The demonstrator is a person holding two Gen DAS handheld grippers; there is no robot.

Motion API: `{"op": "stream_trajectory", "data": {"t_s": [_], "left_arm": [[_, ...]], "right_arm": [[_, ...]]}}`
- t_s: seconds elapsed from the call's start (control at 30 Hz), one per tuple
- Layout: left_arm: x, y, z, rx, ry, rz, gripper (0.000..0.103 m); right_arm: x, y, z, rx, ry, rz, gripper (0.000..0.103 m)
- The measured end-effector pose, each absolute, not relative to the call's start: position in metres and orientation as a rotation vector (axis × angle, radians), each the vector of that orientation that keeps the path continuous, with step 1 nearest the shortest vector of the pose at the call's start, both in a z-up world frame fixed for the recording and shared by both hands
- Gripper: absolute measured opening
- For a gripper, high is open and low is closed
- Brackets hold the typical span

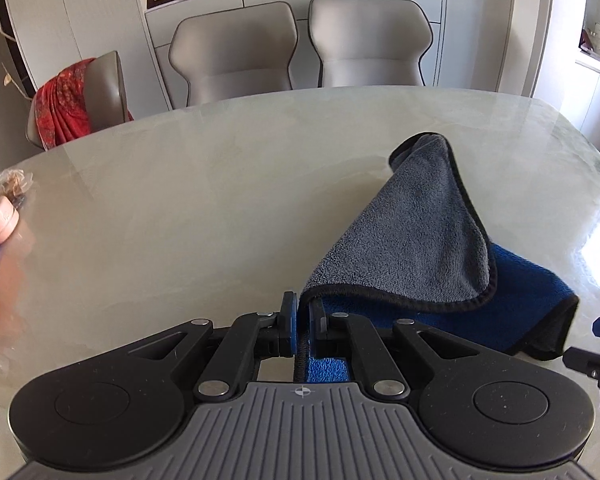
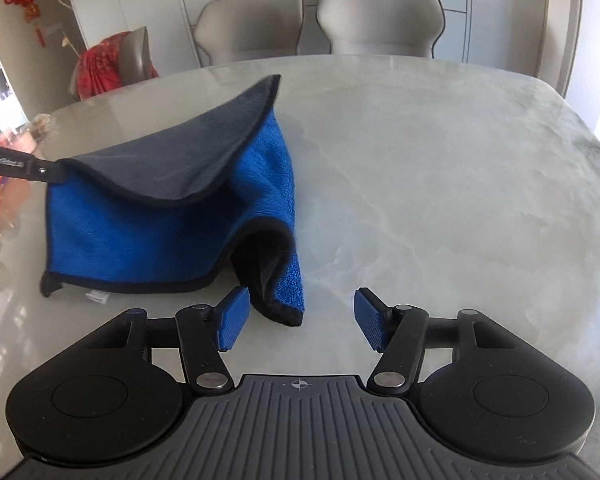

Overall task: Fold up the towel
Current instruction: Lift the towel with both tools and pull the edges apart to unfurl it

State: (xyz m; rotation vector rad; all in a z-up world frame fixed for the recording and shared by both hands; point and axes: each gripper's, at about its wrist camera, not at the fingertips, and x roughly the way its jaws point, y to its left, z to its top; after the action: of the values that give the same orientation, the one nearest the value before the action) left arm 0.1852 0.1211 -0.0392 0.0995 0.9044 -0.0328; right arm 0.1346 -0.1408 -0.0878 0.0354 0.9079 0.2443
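Notably, left gripper [image 1: 303, 322]: clamped on towel [image 1: 416, 232] corner.
Right gripper [image 2: 300, 320]: fingers apart, holding nothing, shown only in right view.

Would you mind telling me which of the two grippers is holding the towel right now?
The left gripper is: its jaws are closed on the towel corner. The right gripper is wide open with nothing between its jaws, just beside a hanging corner.

blue-and-grey towel [image 2: 152, 216] lies loosely, seemingly half-folded, on table.

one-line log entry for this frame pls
task: fold towel | left gripper: shut on towel corner, lifted | right gripper: open, empty, beside towel | towel: partly folded, on table
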Motion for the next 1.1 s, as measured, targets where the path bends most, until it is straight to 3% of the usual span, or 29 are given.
{"op": "stream_trajectory", "data": {"t_s": [0.13, 0.3, 0.53, 0.87, 1.1], "left_arm": [[0.192, 0.141, -0.049, 0.096, 0.918, -0.043, 0.005], [0.191, 0.158, -0.058, 0.103, 0.958, -0.057, 0.009], [0.187, 0.168, -0.071, 0.097, 1.006, -0.069, 0.012], [0.187, 0.165, -0.079, 0.139, 1.014, -0.106, 0.012], [0.188, 0.195, -0.079, 0.165, 1.03, -0.022, 0.011]], "right_arm": [[0.139, -0.128, -0.092, -0.015, 0.914, 0.234, 0.051], [0.144, -0.118, -0.102, -0.057, 0.937, 0.214, 0.051], [0.143, -0.119, -0.106, -0.063, 0.898, 0.218, 0.01], [0.129, -0.147, -0.056, -0.045, 0.785, 0.199, 0.007], [0.102, -0.11, -0.058, -0.19, 0.876, 0.463, 0.009]]}}
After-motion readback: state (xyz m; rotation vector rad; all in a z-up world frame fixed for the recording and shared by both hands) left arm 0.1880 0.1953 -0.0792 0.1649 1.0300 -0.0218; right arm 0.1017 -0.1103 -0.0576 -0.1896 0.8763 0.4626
